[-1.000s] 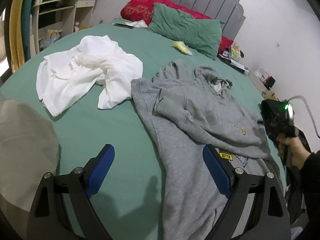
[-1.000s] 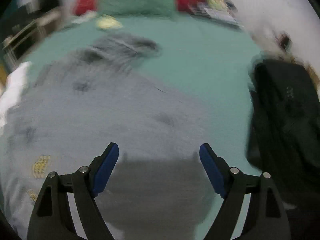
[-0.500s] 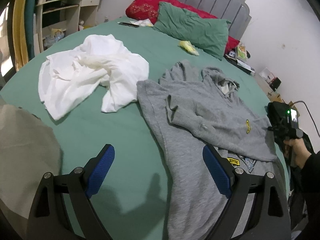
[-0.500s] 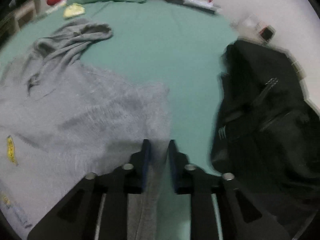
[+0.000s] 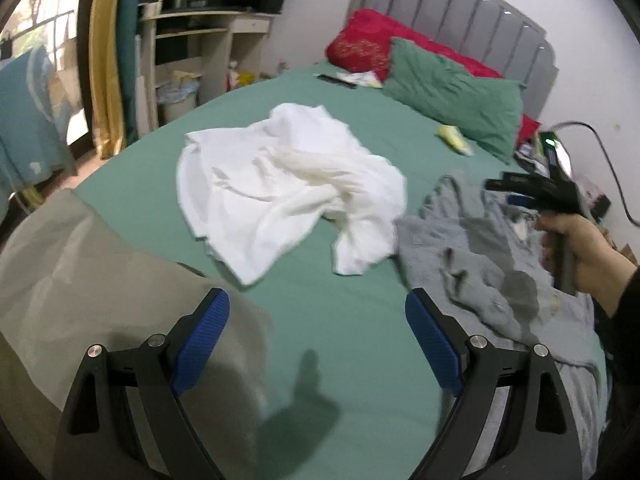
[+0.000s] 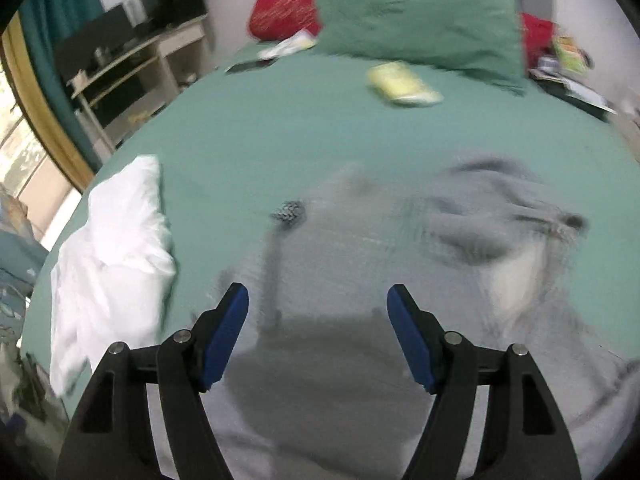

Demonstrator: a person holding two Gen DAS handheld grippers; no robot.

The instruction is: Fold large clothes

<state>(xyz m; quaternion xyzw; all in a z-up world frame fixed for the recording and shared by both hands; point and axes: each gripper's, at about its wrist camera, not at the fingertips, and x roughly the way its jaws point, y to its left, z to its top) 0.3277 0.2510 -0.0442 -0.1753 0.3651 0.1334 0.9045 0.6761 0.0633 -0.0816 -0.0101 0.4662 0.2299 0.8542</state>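
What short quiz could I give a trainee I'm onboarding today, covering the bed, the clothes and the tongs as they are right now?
1. True or false: the right tongs grip the grey hoodie.
2. Which garment lies crumpled beside the hoodie? A white garment, B black jacket, C blue jeans.
3. Fill in: the left tongs hang open above the ____ bedsheet.

Key: 1 false, their jaws have just been opening, with nothing between them. 2 A. 3 green.
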